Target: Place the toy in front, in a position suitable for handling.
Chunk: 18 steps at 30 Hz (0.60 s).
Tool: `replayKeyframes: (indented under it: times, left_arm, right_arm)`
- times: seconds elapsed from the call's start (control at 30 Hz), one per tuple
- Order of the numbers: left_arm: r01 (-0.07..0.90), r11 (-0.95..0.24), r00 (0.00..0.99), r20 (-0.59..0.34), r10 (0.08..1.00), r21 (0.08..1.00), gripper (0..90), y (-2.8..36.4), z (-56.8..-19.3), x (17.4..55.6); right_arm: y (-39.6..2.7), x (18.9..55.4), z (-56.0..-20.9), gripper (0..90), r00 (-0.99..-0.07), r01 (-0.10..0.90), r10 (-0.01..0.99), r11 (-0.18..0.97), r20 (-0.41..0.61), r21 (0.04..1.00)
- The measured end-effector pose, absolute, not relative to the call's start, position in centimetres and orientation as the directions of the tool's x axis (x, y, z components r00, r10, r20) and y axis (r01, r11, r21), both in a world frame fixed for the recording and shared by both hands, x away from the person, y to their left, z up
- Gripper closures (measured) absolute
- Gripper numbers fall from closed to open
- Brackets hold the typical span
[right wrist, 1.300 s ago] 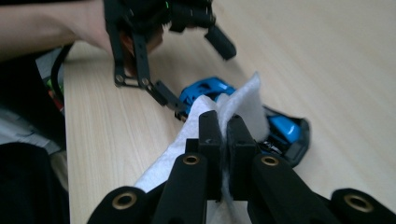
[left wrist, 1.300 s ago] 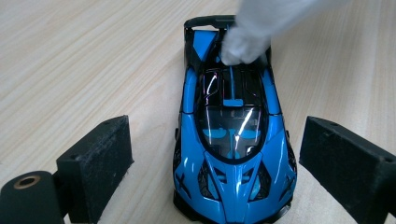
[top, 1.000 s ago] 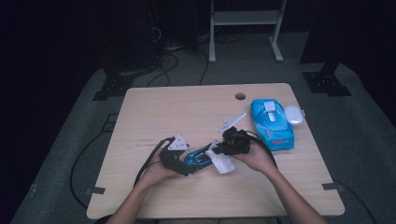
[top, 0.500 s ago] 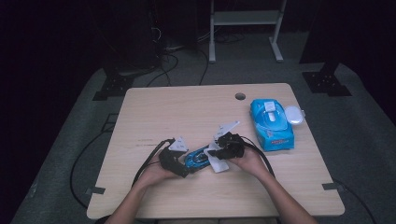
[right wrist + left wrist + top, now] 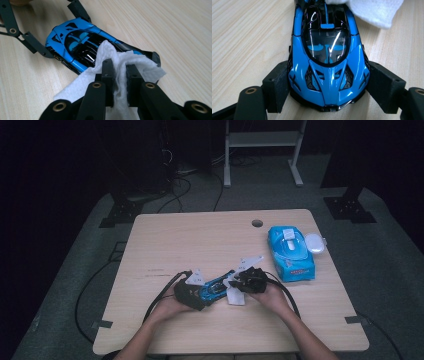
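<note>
On the tabletop [image 5: 165, 240], the left gripper [image 5: 327, 100] has just been closing its 2 fingers, now pressed against a blue toy car [image 5: 327, 55]. The right gripper [image 5: 119, 75] clamps a white wipe [image 5: 140, 66] lying on the car's rear. Farther right lies a blue wipe pack [image 5: 291, 252].

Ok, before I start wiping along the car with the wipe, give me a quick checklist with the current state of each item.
1. Left tongs bracket the car nose, pads at both flanks after closing in: ok.
2. Firm clamp on the car: cannot tell.
3. Right tongs shut on the wipe: ok.
4. Wipe lies on the car's rear half: ok.
5. Car sits flat on the table: ok.
6. Wipe pack stands clear of the work: ok.
</note>
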<state>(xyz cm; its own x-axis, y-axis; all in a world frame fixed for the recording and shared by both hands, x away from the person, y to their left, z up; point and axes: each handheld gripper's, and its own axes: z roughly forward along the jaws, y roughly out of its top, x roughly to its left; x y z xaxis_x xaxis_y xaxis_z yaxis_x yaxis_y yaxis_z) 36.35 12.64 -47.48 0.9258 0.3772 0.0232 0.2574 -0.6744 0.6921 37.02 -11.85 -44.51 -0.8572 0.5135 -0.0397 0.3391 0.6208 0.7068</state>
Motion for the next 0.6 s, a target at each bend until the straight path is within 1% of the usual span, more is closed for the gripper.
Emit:
replayKeyframes:
  times: [0.07, 0.23, 0.3, 0.4, 0.53, 0.6]
  left_arm:
    - [0.256, -0.672, 0.927, 0.022, 0.376, 0.694, 24.7, 12.6, -47.5, 36.4]
    - [0.258, -0.669, 0.924, 0.024, 0.382, 0.697, 25.0, 12.5, -47.5, 36.3]
    - [0.257, -0.667, 0.925, 0.023, 0.380, 0.699, 25.1, 12.6, -47.5, 36.3]
    - [0.253, -0.664, 0.924, 0.026, 0.381, 0.703, 25.4, 12.6, -47.4, 36.3]
    - [0.239, -0.659, 0.927, 0.035, 0.374, 0.713, 25.5, 12.5, -47.4, 36.3]
    - [0.231, -0.656, 0.927, 0.042, 0.373, 0.718, 25.6, 12.2, -47.2, 36.3]
  right_arm:
    - [-11.4, 36.7, -44.4, 80.6, -0.866, 0.326, 0.498, 0.625, -0.040, 0.709]
    - [-9.6, 35.7, -44.5, 80.8, -0.906, 0.302, 0.423, 0.618, 0.016, 0.725]
    - [-9.4, 35.5, -44.5, 80.9, -0.911, 0.276, 0.413, 0.636, -0.016, 0.721]
    - [-10.2, 35.7, -44.4, 81.0, -0.896, 0.284, 0.442, 0.637, -0.037, 0.716]
    - [-12.7, 36.5, -44.3, 81.1, -0.845, 0.330, 0.530, 0.618, -0.069, 0.714]
    - [-13.7, 37.0, -44.4, 81.2, -0.837, 0.359, 0.546, 0.585, -0.025, 0.727]
